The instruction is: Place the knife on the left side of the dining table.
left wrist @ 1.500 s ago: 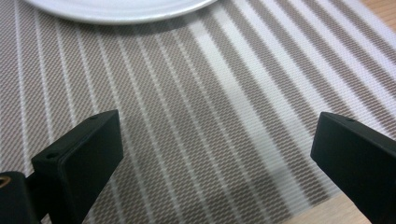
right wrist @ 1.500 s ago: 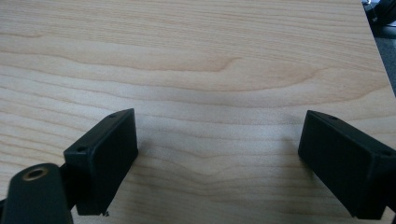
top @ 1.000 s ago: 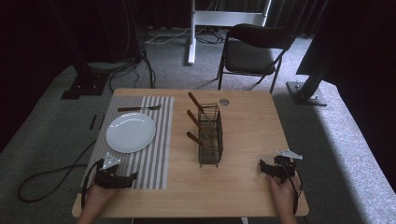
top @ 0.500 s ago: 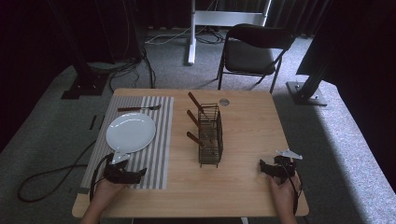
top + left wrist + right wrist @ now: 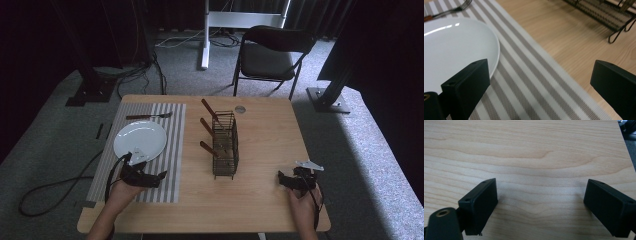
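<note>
My left gripper (image 5: 159, 177) rests low over the striped placemat (image 5: 165, 125), just in front of the white plate (image 5: 140, 141). In the left gripper view its jaws stand wide apart with nothing between them, and the left gripper (image 5: 541, 85) has the plate (image 5: 454, 45) at its left jaw. A wooden-handled fork (image 5: 149, 116) lies beyond the plate. My right gripper (image 5: 282, 180) sits near the table's front right corner. The right gripper (image 5: 541, 202) is open over bare wood.
A black wire cutlery basket (image 5: 225, 145) stands mid-table with three wooden-handled utensils (image 5: 207, 107) sticking out to its left. A small round disc (image 5: 240, 109) lies behind it. A folding chair (image 5: 272, 55) stands past the far edge. The table (image 5: 270, 135) is bare wood right of the basket.
My left gripper has moved forward and to the right onto the placemat, closer to the plate. The right gripper has stayed put.
</note>
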A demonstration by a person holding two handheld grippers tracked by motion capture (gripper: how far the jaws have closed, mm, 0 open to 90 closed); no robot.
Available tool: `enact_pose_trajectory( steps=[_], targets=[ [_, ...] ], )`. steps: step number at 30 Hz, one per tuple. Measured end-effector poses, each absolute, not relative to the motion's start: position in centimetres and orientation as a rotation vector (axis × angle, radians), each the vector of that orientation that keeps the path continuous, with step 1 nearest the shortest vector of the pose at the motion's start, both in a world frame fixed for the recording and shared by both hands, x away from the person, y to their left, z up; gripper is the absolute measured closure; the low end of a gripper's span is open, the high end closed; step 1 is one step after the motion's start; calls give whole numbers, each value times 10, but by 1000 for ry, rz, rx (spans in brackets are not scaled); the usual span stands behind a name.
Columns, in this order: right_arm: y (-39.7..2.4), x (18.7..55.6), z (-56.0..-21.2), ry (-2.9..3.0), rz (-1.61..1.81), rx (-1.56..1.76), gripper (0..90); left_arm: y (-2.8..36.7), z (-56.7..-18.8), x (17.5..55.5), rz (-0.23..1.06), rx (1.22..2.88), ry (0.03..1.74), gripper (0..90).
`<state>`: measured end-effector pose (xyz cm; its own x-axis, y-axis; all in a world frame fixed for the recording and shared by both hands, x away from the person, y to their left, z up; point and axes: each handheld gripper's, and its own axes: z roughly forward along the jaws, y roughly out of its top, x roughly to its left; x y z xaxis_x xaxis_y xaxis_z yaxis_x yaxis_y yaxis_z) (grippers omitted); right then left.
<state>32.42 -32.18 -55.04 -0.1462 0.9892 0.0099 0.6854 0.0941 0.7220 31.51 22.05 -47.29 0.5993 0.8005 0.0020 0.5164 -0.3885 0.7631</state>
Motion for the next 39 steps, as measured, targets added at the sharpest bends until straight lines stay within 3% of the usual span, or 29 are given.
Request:
enact_pose_trajectory(
  steps=[39],
  targets=[
    [-322,324,-550,1888,818,1638,111,175,-422,361,433,2014,884,43]
  ],
)
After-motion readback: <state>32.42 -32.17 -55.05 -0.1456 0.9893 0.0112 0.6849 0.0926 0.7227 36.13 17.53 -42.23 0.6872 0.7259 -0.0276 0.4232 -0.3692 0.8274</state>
